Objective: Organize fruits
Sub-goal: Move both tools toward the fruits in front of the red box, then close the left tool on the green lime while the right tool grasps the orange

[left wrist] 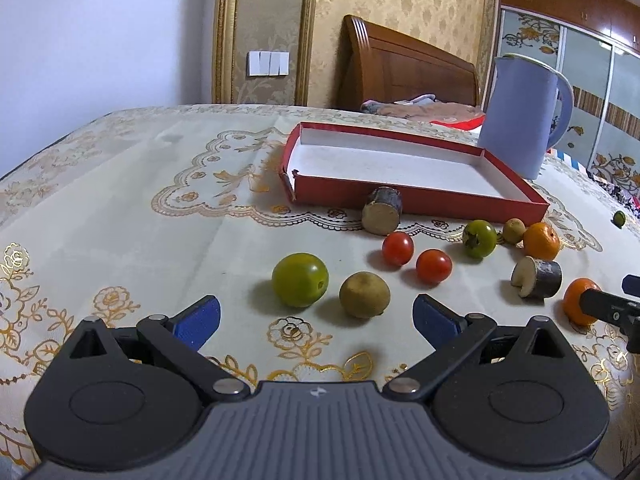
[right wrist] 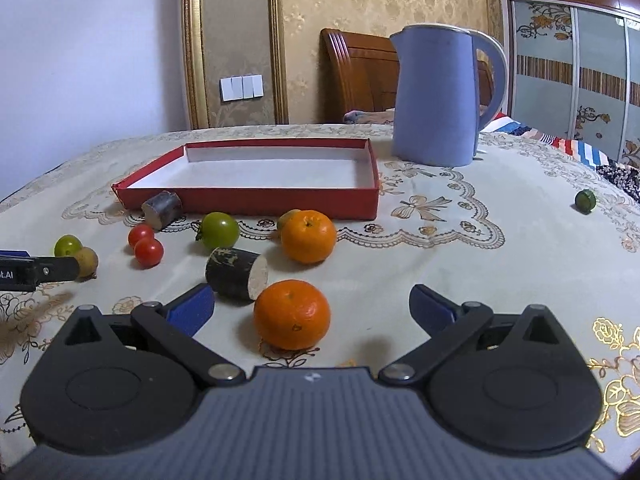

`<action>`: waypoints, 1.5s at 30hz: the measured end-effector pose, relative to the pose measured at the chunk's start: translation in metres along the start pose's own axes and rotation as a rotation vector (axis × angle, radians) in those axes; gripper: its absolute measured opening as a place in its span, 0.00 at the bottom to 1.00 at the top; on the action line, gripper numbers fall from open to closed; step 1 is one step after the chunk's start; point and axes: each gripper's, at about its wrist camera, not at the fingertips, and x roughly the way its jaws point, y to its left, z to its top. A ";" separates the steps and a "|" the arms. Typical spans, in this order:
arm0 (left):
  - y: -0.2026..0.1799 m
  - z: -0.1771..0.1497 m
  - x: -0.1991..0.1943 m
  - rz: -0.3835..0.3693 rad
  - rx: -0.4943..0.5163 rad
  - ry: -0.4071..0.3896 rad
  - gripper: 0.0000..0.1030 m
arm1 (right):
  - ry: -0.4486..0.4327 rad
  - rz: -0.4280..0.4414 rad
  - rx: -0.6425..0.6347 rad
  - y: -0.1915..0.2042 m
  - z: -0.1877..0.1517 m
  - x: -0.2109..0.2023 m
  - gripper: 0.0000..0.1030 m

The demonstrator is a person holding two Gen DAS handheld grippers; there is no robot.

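The near orange [right wrist: 292, 314] sits on the table [right wrist: 460, 280] just ahead of the right claw [right wrist: 310, 306], slightly left of centre between its wide-spread, empty fingers. The left claw [left wrist: 316, 318], equally wide and empty, faces a green fruit [left wrist: 300, 279] and a brownish one [left wrist: 364, 294]. The red tray [right wrist: 256, 199] lies empty beyond.

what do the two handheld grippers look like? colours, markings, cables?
Both match. The left gripper and right gripper each have blue pads on black linkage arms with silver pivot pins, two round black housings, and a ribbed grey centre plate bearing a small white logo. No cables or sleeves are visible. In the right wrist view, the left gripper's side shows partial white lettering ending ".AI".
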 end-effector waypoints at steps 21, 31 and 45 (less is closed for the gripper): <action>0.015 0.009 0.010 0.110 0.012 0.038 1.00 | 0.084 0.023 0.049 -0.008 0.001 0.014 0.86; 0.012 0.016 0.022 0.166 0.013 0.055 1.00 | 0.081 0.013 0.030 -0.005 0.001 0.014 0.86; 0.008 0.016 0.030 0.137 0.034 0.064 0.74 | 0.091 0.008 0.036 -0.006 0.001 0.016 0.87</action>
